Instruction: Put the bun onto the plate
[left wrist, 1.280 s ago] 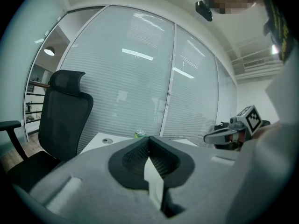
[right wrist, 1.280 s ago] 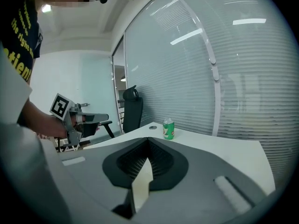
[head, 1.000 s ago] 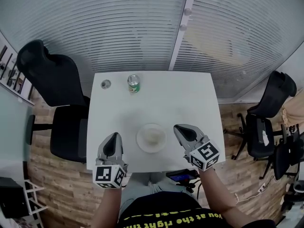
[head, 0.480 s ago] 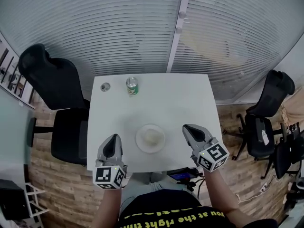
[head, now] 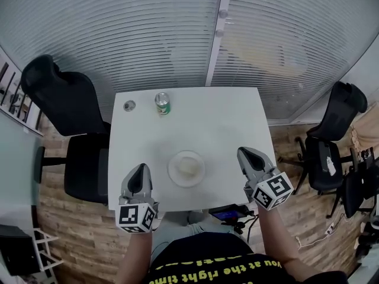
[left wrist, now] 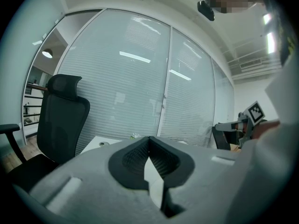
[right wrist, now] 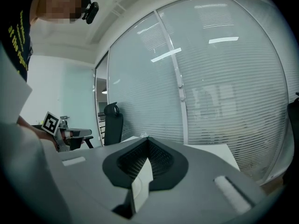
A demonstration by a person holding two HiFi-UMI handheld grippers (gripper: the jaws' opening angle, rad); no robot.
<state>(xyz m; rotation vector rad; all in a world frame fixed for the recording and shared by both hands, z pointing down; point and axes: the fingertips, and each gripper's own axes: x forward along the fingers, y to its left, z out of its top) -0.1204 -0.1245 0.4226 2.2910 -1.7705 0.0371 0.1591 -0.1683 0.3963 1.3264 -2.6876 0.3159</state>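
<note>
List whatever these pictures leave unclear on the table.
- Head view: the bun is pale on the pale plate; its outline is blurred.
- Head view: the print on the can and the small round thing beside it are too small to identify.
- Gripper views: the left gripper and right gripper hide plate and bun behind their own bodies.

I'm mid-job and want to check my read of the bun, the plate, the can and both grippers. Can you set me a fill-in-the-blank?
1. The bun lies ____ the plate.
2. The green can stands upright near the ____ edge of the table, away from the person.
3. The left gripper and the right gripper both have their jaws ____, with nothing in them.
4. In the head view the plate sits ____ the two grippers.

Missing words: on; far; shut; between.
</note>
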